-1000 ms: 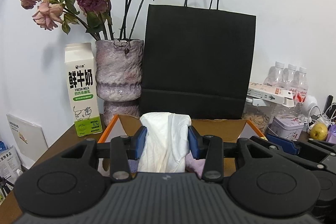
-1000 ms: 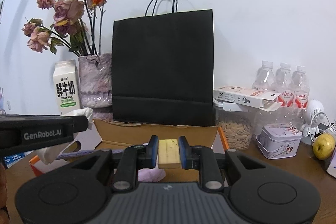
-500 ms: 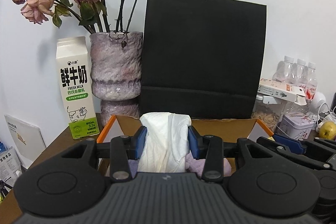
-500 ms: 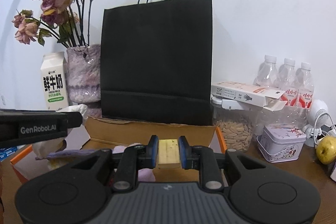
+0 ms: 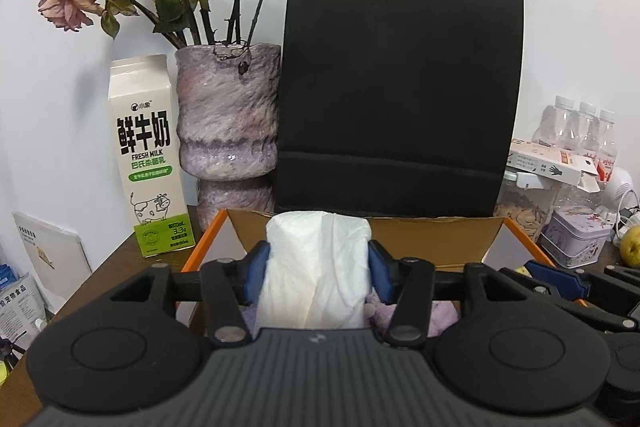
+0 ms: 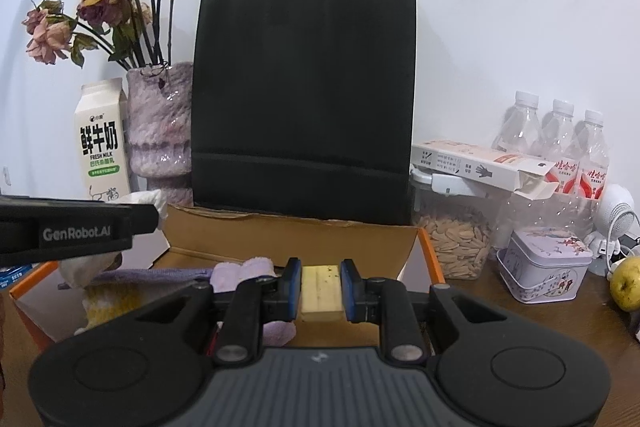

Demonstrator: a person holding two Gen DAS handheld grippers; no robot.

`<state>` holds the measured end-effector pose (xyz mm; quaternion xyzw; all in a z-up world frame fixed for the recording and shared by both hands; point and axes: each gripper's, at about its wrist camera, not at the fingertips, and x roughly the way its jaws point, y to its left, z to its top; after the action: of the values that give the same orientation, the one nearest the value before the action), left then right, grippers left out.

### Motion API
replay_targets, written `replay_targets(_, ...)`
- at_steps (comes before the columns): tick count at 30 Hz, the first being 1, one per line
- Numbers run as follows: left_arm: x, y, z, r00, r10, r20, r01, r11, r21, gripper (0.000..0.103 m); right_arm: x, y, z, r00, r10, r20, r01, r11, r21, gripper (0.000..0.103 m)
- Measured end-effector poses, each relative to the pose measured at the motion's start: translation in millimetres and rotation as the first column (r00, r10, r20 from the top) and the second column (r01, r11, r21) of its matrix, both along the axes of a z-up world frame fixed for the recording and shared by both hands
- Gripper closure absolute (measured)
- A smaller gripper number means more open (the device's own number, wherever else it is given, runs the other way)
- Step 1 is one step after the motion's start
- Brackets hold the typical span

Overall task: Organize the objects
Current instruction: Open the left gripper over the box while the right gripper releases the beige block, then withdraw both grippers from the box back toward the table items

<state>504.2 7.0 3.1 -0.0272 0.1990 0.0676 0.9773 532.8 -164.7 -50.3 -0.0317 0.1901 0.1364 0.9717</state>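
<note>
Just beyond both claws, an open cardboard box point(image 6: 280, 233) holding purple cloth point(image 6: 240, 273) and something yellow, knitted point(image 6: 106, 301). Left gripper point(image 5: 318, 269) clamped on white crumpled paper point(image 5: 316, 275); right gripper point(image 6: 320, 285) clamped on a yellow block point(image 6: 321, 291), both above the box. Farther right, a clear jar point(image 6: 456, 239) filled with seeds.

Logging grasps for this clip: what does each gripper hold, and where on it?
The left gripper clamps a white crumpled cloth across its sides. The right gripper pinches a yellow block by its two side faces.
</note>
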Motion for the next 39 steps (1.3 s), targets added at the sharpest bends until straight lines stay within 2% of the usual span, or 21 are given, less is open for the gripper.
replay_targets(4, 0.4, 1.7, -0.1, 1.0, 0.011, -0.002, -0.011, 1.0, -0.004, 0.033, 1.2, -0.6, -2.0, 1.0, -0.004, -0.013, 0.004, 1.0, 0.003, 0.083)
replay_targets(7, 0.1, 1.8, -0.3, 1.0, 0.015, 0.001, -0.015, 1.0, -0.004, 0.02, 1.8, -1.7, -2.0, 1.0, -0.001, -0.02, 0.001, 1.0, 0.012, 0.072)
replay_targets(9, -0.6, 1.3, 0.1, 1.0, 0.019, 0.008, -0.019, 1.0, 0.0, 0.01, 1.5, -1.8, -2.4, 1.0, -0.007, -0.017, 0.007, 1.0, 0.012, 0.046)
replay_targets(10, -1.0, 1.4, 0.3, 1.0, 0.019, 0.011, -0.019, 1.0, -0.001, 0.005, 0.8, -1.7, -2.4, 1.0, -0.013, -0.012, 0.013, 1.0, 0.011, 0.038)
replay_targets(11, -2.0, 1.1, 0.6, 1.0, 0.019, 0.022, -0.019, 1.0, -0.002, 0.0, 0.2, -1.8, -2.0, 1.0, -0.019, -0.006, 0.019, 1.0, 0.01, 0.025)
replay_targets(12, -3.1, 0.7, 0.8, 0.999, 0.023, 0.033, -0.023, 1.0, -0.001, 0.0, -0.2, -2.1, -1.6, 1.0, -0.024, -0.001, 0.024, 1.0, 0.011, 0.011)
replay_targets(14, -3.3, 0.0, 1.0, 0.999, 0.02, 0.035, -0.02, 1.0, -0.001, 0.0, -1.3, -2.0, -1.0, 0.999, -0.03, 0.013, 0.03, 0.999, 0.013, 0.001)
replay_targets(39, -7.6, 3.1, 2.3, 0.999, 0.038, 0.031, -0.037, 0.999, -0.016, 0.0, -6.7, 3.7, -0.4, 0.999, -0.032, 0.006, 0.032, 0.999, -0.03, 0.0)
